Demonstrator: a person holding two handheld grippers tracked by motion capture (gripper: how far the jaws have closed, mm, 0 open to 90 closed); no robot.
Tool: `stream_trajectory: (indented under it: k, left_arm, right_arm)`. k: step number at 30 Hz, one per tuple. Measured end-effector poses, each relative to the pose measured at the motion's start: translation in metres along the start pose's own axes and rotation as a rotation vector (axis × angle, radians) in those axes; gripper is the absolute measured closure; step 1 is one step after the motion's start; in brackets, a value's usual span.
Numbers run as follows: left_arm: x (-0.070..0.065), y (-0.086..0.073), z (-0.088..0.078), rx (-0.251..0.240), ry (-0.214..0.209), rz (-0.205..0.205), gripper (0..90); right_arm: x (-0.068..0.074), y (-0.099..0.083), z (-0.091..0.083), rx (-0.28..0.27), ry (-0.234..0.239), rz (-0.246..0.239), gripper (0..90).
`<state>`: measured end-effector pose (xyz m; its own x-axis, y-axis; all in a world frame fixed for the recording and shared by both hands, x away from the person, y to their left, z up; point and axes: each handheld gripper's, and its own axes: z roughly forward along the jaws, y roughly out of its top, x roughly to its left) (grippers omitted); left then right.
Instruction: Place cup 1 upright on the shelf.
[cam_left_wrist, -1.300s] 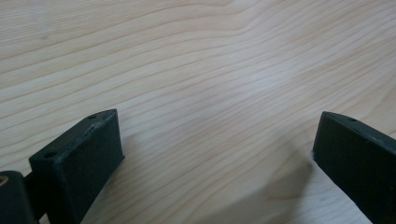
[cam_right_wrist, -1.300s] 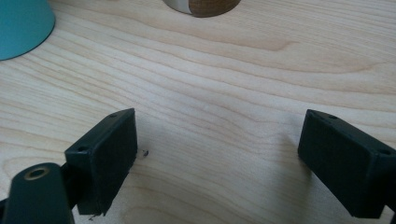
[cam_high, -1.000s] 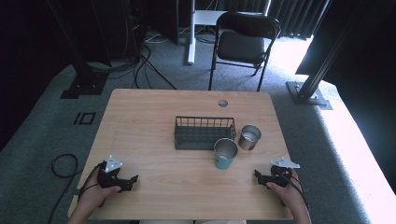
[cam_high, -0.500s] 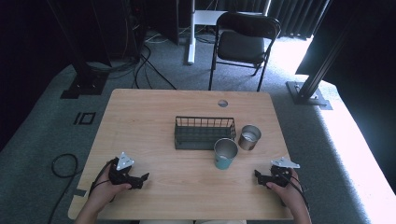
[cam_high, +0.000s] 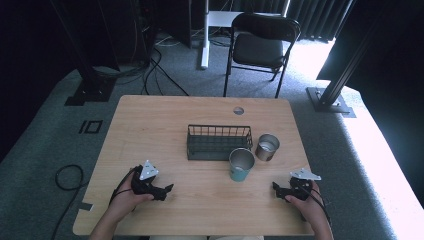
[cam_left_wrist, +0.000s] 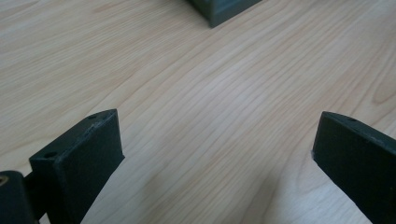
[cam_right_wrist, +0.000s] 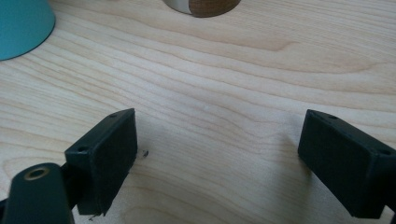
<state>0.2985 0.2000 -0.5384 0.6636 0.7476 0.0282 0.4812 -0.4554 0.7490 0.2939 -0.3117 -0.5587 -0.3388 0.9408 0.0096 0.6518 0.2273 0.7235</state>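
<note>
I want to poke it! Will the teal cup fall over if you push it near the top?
Probably yes. The teal cup is tall and narrow and looks wider at the rim than at the base, so a high push could tip it. It looks empty, so likely light. Its smooth wall may slip in a tool.

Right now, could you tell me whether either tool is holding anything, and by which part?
Nothing is held: the left tool and right tool both stand open over bare table.
</note>
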Motion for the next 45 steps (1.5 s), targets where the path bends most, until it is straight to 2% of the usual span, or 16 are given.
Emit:
stream_trajectory:
  k: [12,21,33,39,45]
  left_arm:
    - [-0.016,0.021,0.011,-0.033,-0.045,0.052,2.3]
    - [-0.032,0.034,0.020,-0.053,-0.086,0.064,2.3]
    - [-0.047,0.051,0.030,-0.074,-0.113,0.102,2.3]
    - [-0.056,0.059,0.035,-0.110,-0.124,0.119,2.4]
    - [-0.064,0.066,0.041,-0.128,-0.155,0.119,2.3]
  right_arm:
    - [0.000,0.000,0.000,0.000,0.000,0.001,11.5]
    - [0.000,0.000,0.000,0.000,0.000,0.000,11.5]
    - [0.000,0.000,0.000,0.000,0.000,0.001,11.5]
    - [0.000,0.000,0.000,0.001,0.000,0.001,11.5]
    - [0.000,0.000,0.000,0.001,0.000,0.001,11.5]
